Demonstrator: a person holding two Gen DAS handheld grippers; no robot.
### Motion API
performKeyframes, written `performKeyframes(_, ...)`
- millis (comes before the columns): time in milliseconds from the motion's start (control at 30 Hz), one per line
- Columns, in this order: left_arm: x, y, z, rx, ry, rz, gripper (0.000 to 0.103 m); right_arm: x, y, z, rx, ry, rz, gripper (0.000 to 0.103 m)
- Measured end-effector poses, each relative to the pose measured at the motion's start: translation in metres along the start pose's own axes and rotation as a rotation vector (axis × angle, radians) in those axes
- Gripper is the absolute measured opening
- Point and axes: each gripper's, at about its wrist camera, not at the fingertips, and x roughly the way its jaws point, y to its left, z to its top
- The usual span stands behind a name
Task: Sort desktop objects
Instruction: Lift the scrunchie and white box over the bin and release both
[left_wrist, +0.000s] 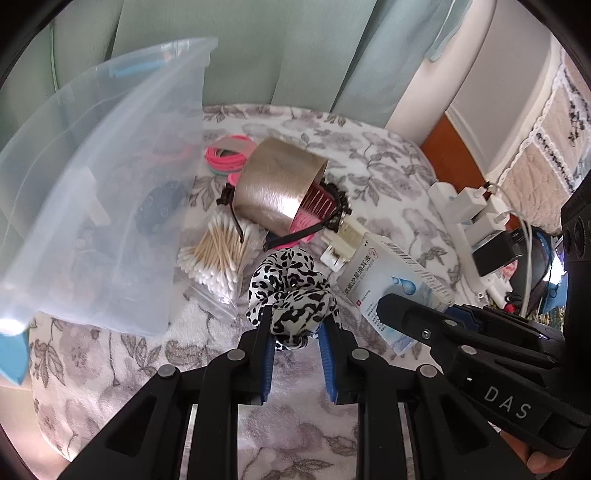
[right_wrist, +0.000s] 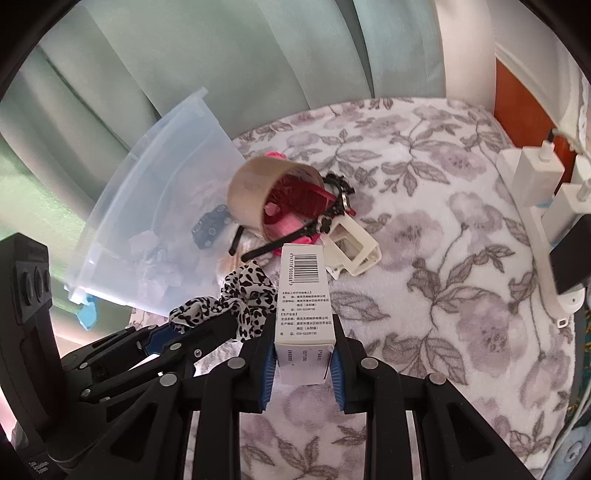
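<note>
My left gripper (left_wrist: 297, 328) is shut on a black-and-white leopard-print scrunchie (left_wrist: 291, 288), held just above the floral cloth. My right gripper (right_wrist: 304, 343) is shut on a white medicine box (right_wrist: 303, 295) with a barcode; the box also shows in the left wrist view (left_wrist: 395, 291). The two grippers are side by side, the left one (right_wrist: 207, 325) with the scrunchie (right_wrist: 243, 299) left of the box. A clear plastic bin (left_wrist: 92, 177) stands at the left; it also shows in the right wrist view (right_wrist: 155, 206).
On the cloth beyond lie a brown tape roll (left_wrist: 277, 184), pink hair ties (left_wrist: 225, 157), a bag of cotton swabs (left_wrist: 218, 258), a black headband (left_wrist: 332, 218) and a cream plastic clip (right_wrist: 351, 243). A white power strip (right_wrist: 546, 206) with chargers is at the right edge.
</note>
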Motion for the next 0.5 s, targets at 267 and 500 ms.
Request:
performKeyframes(267,-0.034,-0.002,0.008,0.026,-0.097,-0.023,0.023,-0.028,0.011,0.009,-0.005,-0.074,-0.017,0.028)
performKeyframes(500,-0.065,-0.003,0.016,0.048,-0.188,-0.037,0.023,-0.054,0.027,0.019,-0.02,-0.147,-0.011,0.028)
